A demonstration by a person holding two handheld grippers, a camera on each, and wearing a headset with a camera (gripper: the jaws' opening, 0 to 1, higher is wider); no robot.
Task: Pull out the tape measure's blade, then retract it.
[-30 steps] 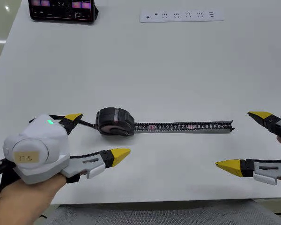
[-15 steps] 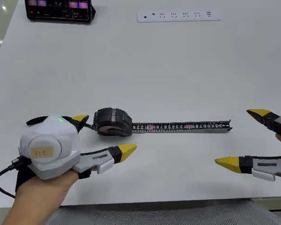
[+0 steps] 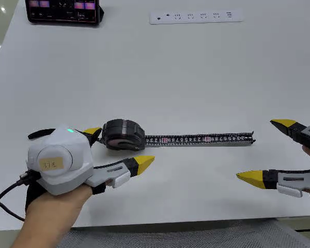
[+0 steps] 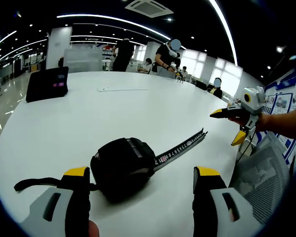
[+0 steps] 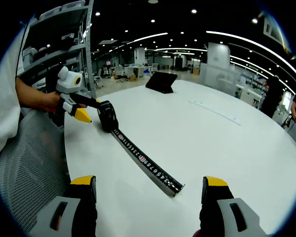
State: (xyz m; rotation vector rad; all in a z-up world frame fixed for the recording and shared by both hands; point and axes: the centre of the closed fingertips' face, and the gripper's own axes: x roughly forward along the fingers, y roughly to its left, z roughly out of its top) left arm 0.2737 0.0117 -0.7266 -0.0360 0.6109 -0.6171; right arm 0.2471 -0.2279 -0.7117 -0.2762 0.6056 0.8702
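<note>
change since a second ago: left gripper [image 3: 123, 145] has edged forward over the worktop [image 3: 170, 77], its jaws now further alongside the tape measure [image 3: 124, 134]. right gripper [image 3: 256, 149] much as it was. drawn-out length of blade [image 3: 199, 139] unchanged.

item 1, nearest: left gripper, held in a hand [image 3: 51, 212] at the near left edge. jaws wide apart, clamped on nothing. a cable [image 3: 8, 194] trails from its back.

item 2: tape measure, black case lying on the worktop between the left jaws' tips, closer to the far jaw. no contact that i can make out. its black strap [image 3: 41, 133] runs off to the left, behind that jaw.

item 3: blade, out and flat on the worktop, long axis left to right, from the case toward the right gripper. the hook end [image 3: 253, 136] sits near the right jaws' gap, apart from them.

item 4: right gripper, near right edge, jaws wide apart, empty, pointing back along the blade.

item 5, far edge: power strip [image 3: 196, 16], tablet [image 3: 62, 10].

judgement: the pull looks done and the retract remains. the left gripper is nearer the case and would close crosswise to the blade's axis. the right is nearer the hook.
</note>
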